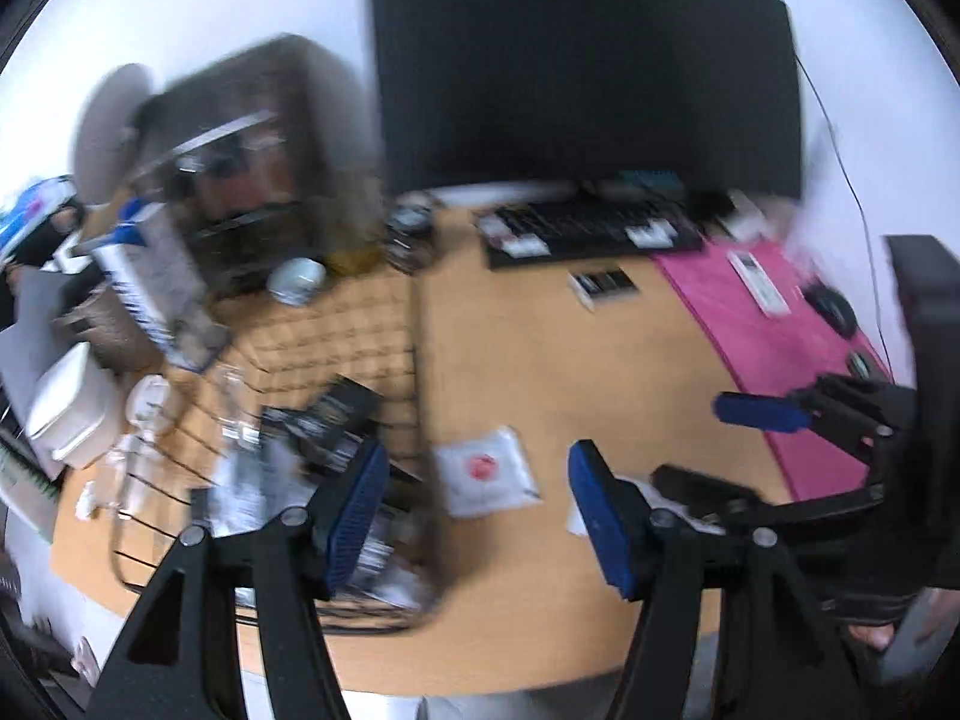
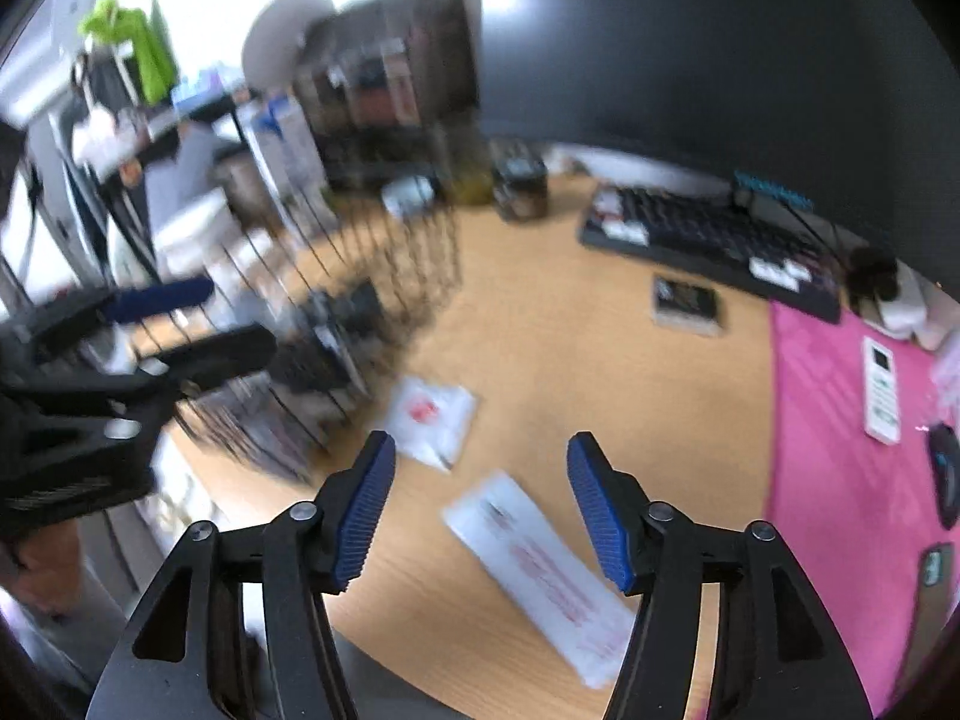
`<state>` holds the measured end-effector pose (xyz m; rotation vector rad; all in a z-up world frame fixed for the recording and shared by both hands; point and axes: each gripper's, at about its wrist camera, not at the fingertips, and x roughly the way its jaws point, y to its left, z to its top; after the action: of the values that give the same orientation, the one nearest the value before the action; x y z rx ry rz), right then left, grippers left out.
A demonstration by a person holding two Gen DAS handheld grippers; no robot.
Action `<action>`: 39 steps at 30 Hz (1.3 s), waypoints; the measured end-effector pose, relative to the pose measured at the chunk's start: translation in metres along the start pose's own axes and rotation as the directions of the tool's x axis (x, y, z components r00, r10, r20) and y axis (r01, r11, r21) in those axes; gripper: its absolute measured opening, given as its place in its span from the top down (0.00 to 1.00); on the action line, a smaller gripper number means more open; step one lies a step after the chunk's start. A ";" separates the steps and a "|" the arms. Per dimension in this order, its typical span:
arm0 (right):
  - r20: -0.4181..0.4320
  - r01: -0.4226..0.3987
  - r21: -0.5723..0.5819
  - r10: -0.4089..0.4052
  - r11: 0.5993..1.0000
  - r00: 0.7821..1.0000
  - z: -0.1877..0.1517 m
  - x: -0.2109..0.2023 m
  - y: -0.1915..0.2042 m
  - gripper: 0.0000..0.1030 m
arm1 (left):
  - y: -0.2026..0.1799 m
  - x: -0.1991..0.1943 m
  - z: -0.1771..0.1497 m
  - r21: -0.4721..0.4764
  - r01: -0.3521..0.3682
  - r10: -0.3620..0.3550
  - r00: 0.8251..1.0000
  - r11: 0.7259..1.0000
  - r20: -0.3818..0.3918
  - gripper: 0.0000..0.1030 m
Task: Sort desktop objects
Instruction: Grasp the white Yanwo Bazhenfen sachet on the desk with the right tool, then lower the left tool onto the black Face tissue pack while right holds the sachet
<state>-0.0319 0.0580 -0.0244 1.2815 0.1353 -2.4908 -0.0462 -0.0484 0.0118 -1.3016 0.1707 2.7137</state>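
Both grippers hang above the wooden tabletop (image 2: 540, 360), tilted down toward it, fingers spread and holding nothing. The left gripper (image 1: 477, 516) points at a small white packet (image 1: 487, 479) with a red mark, which lies flat on the tabletop between and just beyond its blue fingers (image 1: 354, 516) — not touching them. A wire basket (image 1: 336, 324) holding dark items stands just left of the packet. The right gripper (image 2: 480, 510) hovers over a long white packet (image 2: 540, 576) with red print, lying slanted between its fingers, apart from them. The small packet (image 2: 429, 420) sits beyond, beside the basket (image 2: 384, 276). A pink mat (image 2: 852, 480) lies to the right, a keyboard (image 2: 708, 240) farther back. The view is blurred.
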 end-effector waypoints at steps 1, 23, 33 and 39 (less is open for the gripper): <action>-0.027 0.009 -0.023 -0.010 1.000 1.000 -0.007 0.005 -0.002 0.41 | -0.010 0.008 -0.002 0.007 0.017 -0.017 0.999 1.000 -0.041 0.34; -0.170 0.007 -0.142 -0.031 0.990 0.985 -0.052 0.073 -0.019 0.59 | -0.044 0.071 -0.042 0.026 0.087 -0.076 0.956 0.996 -0.284 0.34; -0.130 0.051 0.091 -0.039 0.995 0.991 -0.041 0.061 -0.082 0.64 | -0.060 0.088 -0.008 0.029 0.124 -0.115 0.968 0.992 -0.223 0.34; -0.114 0.167 0.190 -0.148 0.967 0.983 -0.005 0.063 -0.147 0.64 | -0.067 0.130 0.040 -0.065 0.039 -0.050 0.984 0.997 -0.170 0.33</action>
<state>-0.1113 0.1820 -0.0884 1.5308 0.0110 -2.6300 -0.1462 0.0323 -0.0680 -1.5371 0.0740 2.5884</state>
